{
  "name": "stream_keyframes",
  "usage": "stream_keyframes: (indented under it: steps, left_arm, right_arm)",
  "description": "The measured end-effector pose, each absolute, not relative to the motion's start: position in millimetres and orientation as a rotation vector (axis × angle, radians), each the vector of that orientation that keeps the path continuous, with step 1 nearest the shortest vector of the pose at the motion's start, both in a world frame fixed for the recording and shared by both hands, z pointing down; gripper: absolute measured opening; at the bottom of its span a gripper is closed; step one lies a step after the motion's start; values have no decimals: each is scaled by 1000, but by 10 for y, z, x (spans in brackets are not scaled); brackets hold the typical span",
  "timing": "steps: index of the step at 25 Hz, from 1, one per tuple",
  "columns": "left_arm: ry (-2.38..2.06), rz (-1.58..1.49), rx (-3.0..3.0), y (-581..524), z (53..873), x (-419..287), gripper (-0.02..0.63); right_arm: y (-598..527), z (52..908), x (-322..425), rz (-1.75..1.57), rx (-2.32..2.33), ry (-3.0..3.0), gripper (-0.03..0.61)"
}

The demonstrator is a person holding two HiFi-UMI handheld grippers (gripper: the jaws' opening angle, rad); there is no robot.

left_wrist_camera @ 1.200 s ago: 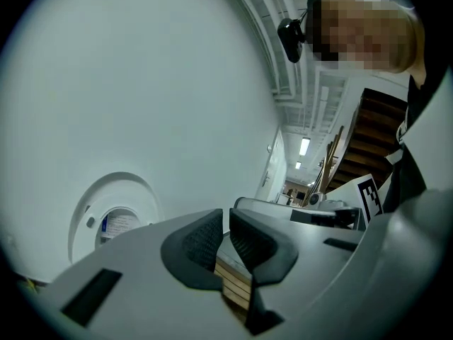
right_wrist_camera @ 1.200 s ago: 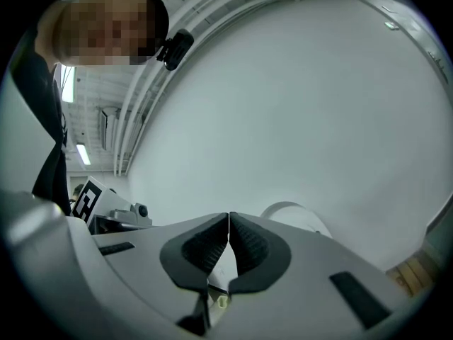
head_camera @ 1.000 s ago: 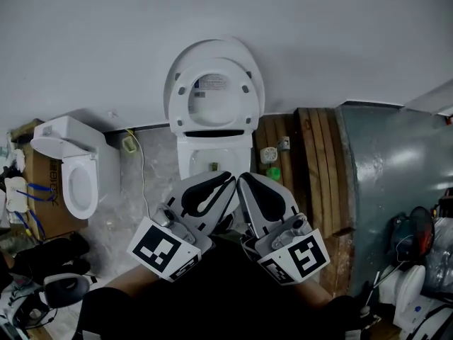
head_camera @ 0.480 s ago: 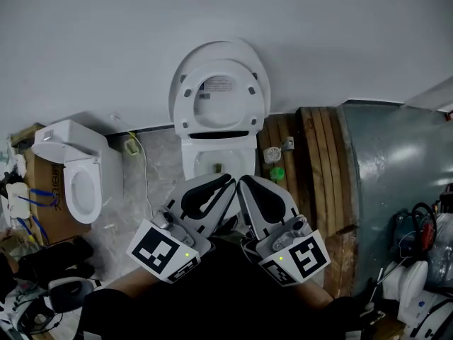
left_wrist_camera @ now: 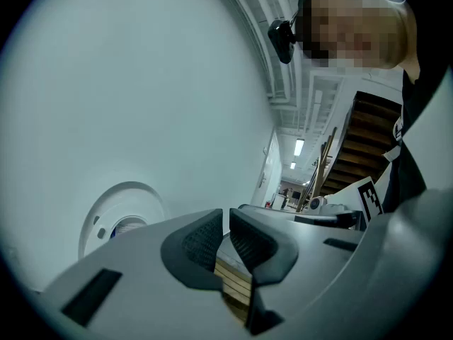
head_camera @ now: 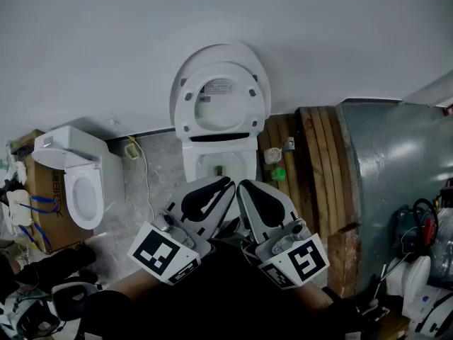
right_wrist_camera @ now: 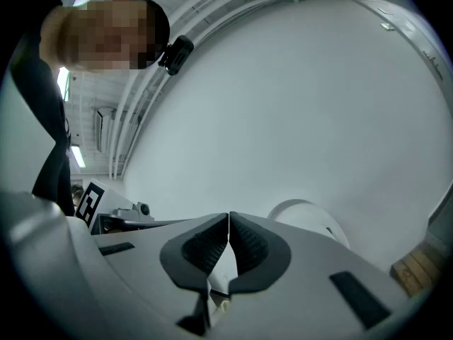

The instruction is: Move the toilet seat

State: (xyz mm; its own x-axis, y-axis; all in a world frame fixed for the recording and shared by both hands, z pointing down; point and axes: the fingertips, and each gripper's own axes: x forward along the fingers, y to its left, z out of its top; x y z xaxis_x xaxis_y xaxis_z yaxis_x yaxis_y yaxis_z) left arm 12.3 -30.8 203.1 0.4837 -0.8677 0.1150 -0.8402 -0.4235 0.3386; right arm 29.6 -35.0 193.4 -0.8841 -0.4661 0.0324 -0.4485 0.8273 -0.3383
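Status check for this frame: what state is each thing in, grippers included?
toilet seat: raised upright, leaning back on the toilet lid
toilet lid: raised upright
left gripper: shut, empty
right gripper: shut, empty
second toilet: bowl uncovered

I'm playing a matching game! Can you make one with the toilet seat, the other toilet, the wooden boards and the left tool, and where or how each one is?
Things:
1 toilet seat
2 other toilet
3 wooden boards
4 left tool

Place or state:
A shut, holding nothing
B at the far left
C tipped up by the wall
D just right of the middle toilet

Pairs: 1-C, 2-B, 3-D, 4-A.
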Motion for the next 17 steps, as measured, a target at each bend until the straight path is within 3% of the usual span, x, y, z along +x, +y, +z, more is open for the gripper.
stream_keyframes:
  steps: [17]
  left_arm:
    - [-1431, -77, 2394, -402, 2054, 141, 41]
  right_arm:
    - [-432, 1949, 469, -552, -809, 2926, 32]
